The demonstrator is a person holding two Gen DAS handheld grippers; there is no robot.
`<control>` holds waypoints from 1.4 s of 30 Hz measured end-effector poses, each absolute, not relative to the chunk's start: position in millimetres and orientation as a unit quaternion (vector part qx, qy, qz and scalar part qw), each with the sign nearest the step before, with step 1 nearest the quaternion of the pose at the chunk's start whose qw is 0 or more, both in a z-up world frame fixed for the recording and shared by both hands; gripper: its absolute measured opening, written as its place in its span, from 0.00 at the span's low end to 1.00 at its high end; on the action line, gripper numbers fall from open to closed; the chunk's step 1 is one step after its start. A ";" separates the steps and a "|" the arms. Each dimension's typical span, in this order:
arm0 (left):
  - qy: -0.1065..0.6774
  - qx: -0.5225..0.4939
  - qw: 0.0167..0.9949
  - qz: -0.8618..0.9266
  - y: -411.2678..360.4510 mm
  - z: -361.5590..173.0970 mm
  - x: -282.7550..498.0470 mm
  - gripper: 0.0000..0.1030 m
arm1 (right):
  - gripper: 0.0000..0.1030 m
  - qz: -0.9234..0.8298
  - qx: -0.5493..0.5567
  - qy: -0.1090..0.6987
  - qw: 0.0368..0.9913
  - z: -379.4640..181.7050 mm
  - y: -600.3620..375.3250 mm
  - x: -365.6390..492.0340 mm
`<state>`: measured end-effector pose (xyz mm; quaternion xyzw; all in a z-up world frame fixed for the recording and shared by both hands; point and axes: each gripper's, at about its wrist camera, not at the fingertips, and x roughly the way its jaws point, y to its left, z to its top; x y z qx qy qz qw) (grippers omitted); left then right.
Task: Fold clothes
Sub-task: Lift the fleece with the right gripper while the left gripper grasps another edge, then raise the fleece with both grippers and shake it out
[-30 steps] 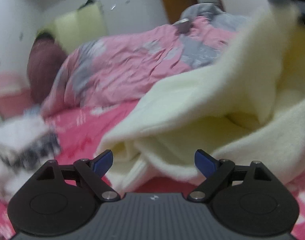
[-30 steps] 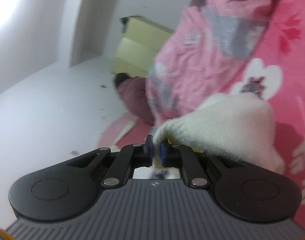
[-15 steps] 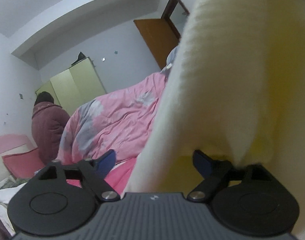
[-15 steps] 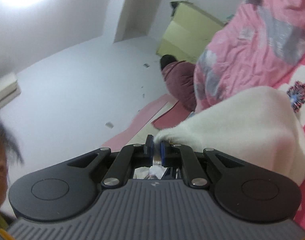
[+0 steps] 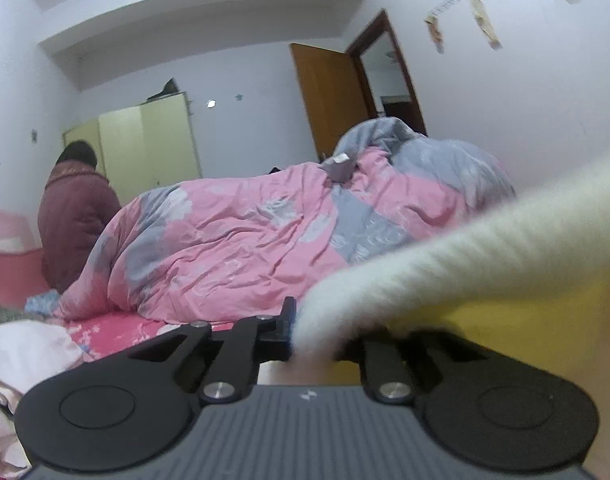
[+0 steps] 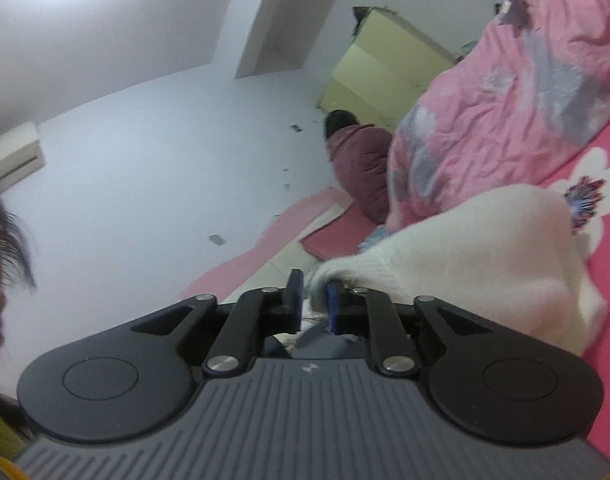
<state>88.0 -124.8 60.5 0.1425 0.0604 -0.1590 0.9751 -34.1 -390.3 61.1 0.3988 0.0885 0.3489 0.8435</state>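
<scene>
On the bed [image 5: 117,330], far left, a person in a maroon coat [image 5: 75,216] sits by the pale yellow wardrobe [image 5: 145,152]; the pink-grey duvet [image 5: 265,240] is heaped mid-bed. Left hand-held gripper [image 5: 313,326] is clamped on an edge of the cream fleece garment [image 5: 485,248], right finger hidden by cloth. Right hand-held gripper [image 6: 313,300] pinches another edge of the garment, which hangs above the pink floral sheet [image 6: 609,264].

1. A home bedroom.
2. A bed [image 5: 117,330] with a pink floral sheet, heaped with a pink-and-grey duvet [image 5: 265,240].
3. A pale yellow wardrobe [image 5: 145,148] and a wooden door [image 5: 329,96] behind.
</scene>
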 end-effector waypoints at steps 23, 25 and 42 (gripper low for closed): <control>-0.009 0.083 0.991 -0.104 -88.5 133.2 48.6 0.11 | 0.99 0.211 0.224 0.228 0.924 -16.2 -301.8 47.9; -0.017 0.078 0.992 -0.098 -85.3 136.0 39.4 0.11 | 0.99 0.202 0.217 0.231 0.927 -22.8 -295.1 64.6; -0.077 0.019 0.991 -0.104 -73.5 146.7 -44.2 0.10 | 0.23 0.025 0.034 0.131 0.991 30.2 -300.5 24.0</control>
